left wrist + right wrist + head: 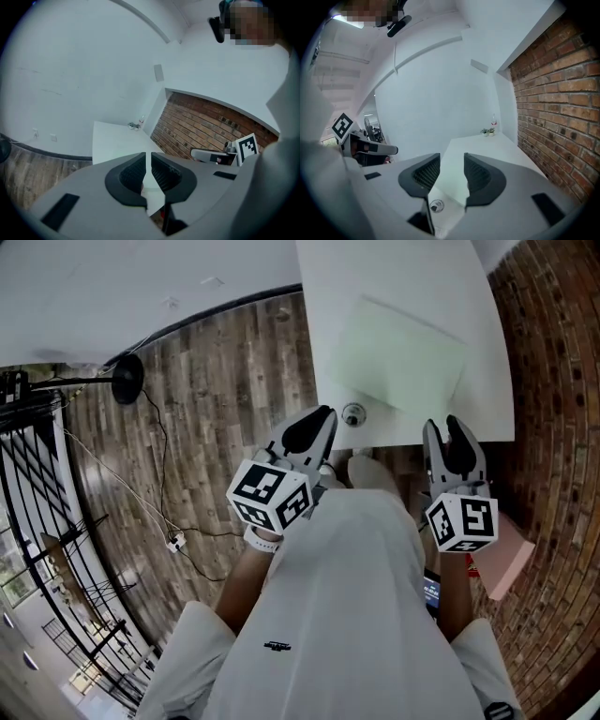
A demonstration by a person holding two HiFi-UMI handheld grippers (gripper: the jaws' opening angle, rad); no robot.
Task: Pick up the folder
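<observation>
Head view: a pale green, flat plastic folder [398,357] lies skewed on the white rectangular table [328,334], in its near half and toward the right edge, by the red brick wall [553,381]. A small round cable grommet [353,413] sits at the near edge, just beside the folder's near-left corner. The left gripper [319,423] and the right gripper [442,427] both hang at the near edge, apart from the folder, the left one next to the grommet.

Left gripper view: the left gripper [150,159] has its black ribbed jaws pressed almost together, with only a thin slit between them and nothing in it. The table [117,140] stretches ahead toward small plants [136,125] at its far edge.

Right gripper view: the right gripper [452,161] has its jaws spread, and only bare table [487,150] shows in the gap. The grommet [437,205] lies below the jaws.
</observation>
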